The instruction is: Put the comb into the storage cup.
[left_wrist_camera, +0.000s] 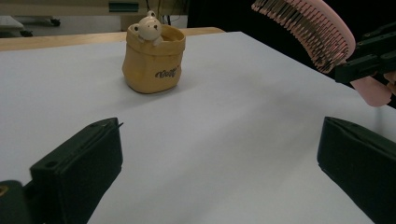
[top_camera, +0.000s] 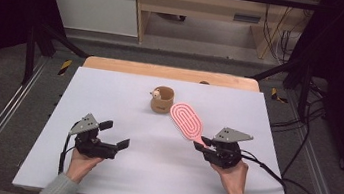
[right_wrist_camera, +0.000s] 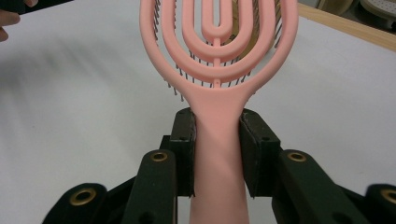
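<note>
A pink vented hairbrush (top_camera: 186, 120) is held above the white table, its head pointing toward the far middle. My right gripper (top_camera: 202, 144) is shut on the brush's handle (right_wrist_camera: 217, 154), with both black pads pressed against its sides. The bristles (left_wrist_camera: 299, 23) face down in the left gripper view. A tan pouch-shaped cup with a small bear figure (top_camera: 162, 99) stands just beyond the brush head, seen closer as the cup (left_wrist_camera: 152, 60). My left gripper (top_camera: 115, 135) hovers low at the left front, open, with nothing between its fingers (left_wrist_camera: 79, 168).
The white tabletop (top_camera: 109, 99) lies on a wooden board whose far edge (top_camera: 170, 72) shows behind it. Metal rails run along both sides (top_camera: 0, 120). A black cable (top_camera: 293, 193) trails off the right edge. Shelving stands beyond the table.
</note>
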